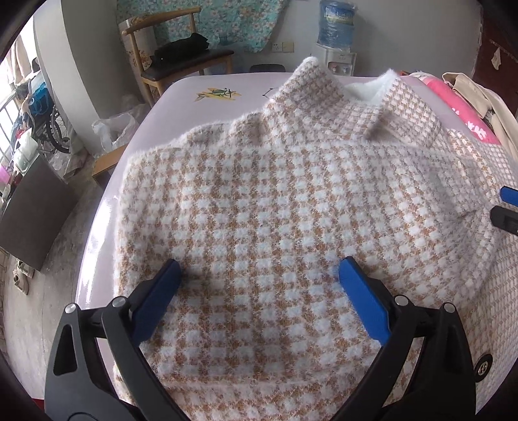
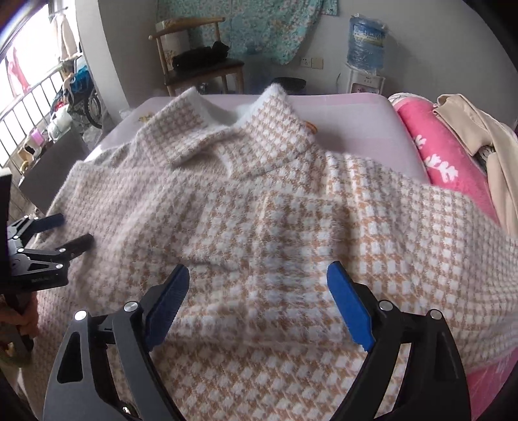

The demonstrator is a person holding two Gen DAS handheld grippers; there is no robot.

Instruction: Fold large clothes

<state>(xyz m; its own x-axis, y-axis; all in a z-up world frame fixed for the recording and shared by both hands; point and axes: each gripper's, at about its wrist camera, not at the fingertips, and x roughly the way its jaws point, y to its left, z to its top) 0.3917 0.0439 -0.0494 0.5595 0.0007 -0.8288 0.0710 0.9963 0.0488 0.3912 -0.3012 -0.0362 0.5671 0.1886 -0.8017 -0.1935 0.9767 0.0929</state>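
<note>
Fuzzy tan-and-white houndstooth knit covers most of the pale pink desk (image 1: 181, 87): a large coat (image 1: 259, 194) lies spread flat across it, and everything else is easiest placed from that coat. Its collar (image 1: 330, 97) stands up at the far end, the white fleecy lining showing between the two lapels. A dark round button (image 1: 483, 369) sits on the near right part of the coat.

The left gripper (image 1: 259, 272) hovers over the near left portion of the coat, its blue pads spread wide with only flat cloth below them and nothing pinched. The right gripper (image 2: 257, 277) hangs over the near right portion, where the fabric is rumpled into a soft ridge; its jaws are also wide apart and hold nothing. In the right wrist view, the left gripper appears at the coat's left edge, with a hand (image 2: 22, 319) on its grip.

Just to the right of the coat lies a pink blanket with white patterning (image 2: 433, 152), and a beige garment (image 2: 476, 129) is heaped on that. Beyond the collar end stand a wooden chair (image 1: 181, 61) with dark things on its seat, and a water dispenser with a blue bottle (image 1: 336, 29). A floral cloth (image 2: 259, 26) hangs on the wall behind the chair.
</note>
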